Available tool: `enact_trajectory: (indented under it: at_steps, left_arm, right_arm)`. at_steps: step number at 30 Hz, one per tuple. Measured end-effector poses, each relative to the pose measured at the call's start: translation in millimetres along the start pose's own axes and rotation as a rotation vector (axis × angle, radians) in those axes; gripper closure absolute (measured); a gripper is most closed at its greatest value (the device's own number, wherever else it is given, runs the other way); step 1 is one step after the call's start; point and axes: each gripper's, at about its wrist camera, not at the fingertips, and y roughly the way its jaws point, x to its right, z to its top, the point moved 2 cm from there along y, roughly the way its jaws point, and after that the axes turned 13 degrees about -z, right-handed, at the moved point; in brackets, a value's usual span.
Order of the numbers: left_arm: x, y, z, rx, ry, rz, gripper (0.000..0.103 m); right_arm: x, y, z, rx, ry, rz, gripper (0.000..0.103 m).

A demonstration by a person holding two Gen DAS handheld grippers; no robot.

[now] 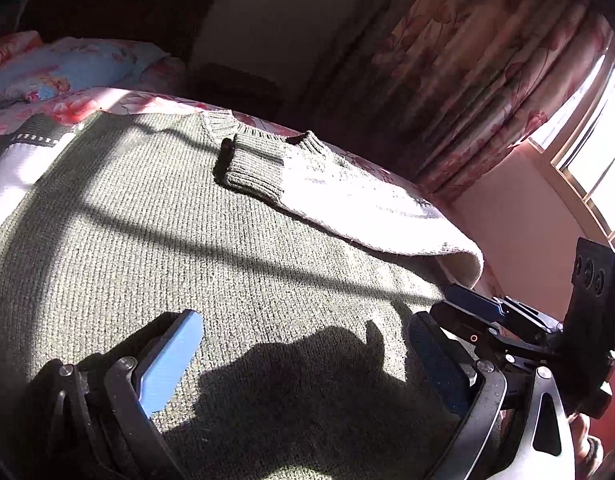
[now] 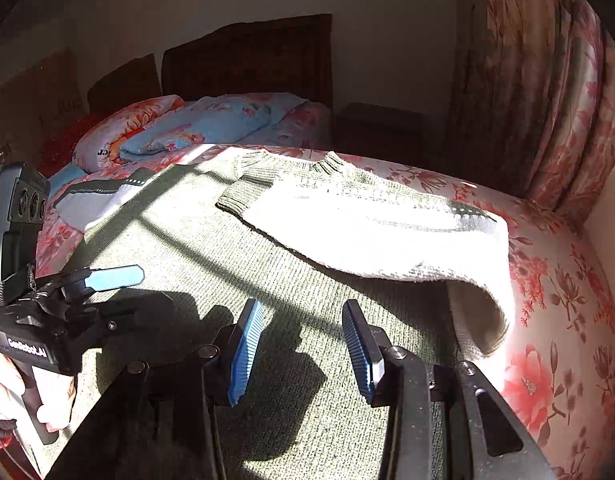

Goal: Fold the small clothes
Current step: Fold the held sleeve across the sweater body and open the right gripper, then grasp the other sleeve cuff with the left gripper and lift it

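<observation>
Blue-padded left gripper (image 1: 303,360) stands wide apart and the right gripper (image 2: 303,350) half apart; both hover just above the sweater's (image 2: 235,276) hem, gripping nothing. Sweater lies flat on the bed (image 2: 555,288). One sleeve (image 2: 367,236) is folded across the chest; the other sleeve (image 2: 95,200) remains spread, body unfolded. Judged roughly one-third done.
</observation>
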Motion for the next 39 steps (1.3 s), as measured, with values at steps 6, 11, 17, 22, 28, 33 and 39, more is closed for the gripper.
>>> enact_trajectory:
  at_steps: [6, 11, 17, 22, 28, 33, 39]
  left_arm:
    - [-19.3, 33.2, 82.7, 0.041, -0.055, 0.037, 0.0]
    - [-27.9, 82.8, 101.2, -0.057, -0.019, 0.211, 0.0]
    - [10.4, 55.7, 97.5, -0.02, 0.027, 0.147, 0.0]
    - [36.7, -14.7, 100.8, 0.086, 0.056, 0.127, 0.0]
    - [-16.6, -47.9, 58.9, 0.014, -0.035, 0.242, 0.0]
    - [-50.6, -33.7, 22.2, 0.005, -0.098, 0.278, 0.0]
    - [-42.9, -34.2, 13.5, -0.01, -0.069, 0.316, 0.0]
  right_arm:
    - [27.7, 2.6, -25.5, -0.024, 0.11, -0.01, 0.061]
    - [52.1, -5.7, -25.8, 0.02, 0.246, -0.014, 0.061]
    - [87.5, 1.7, -17.3, -0.009, 0.334, -0.147, 0.06]
    - [79.5, 18.9, -0.7, -0.023, 0.275, -0.155, 0.06]
    - [89.5, 42.8, -6.4, -0.106, 0.315, -0.189, 0.059]
    - [91.2, 43.1, -8.1, -0.109, 0.312, -0.199, 0.055]
    - [83.5, 32.9, -10.7, -0.138, 0.295, -0.232, 0.054]
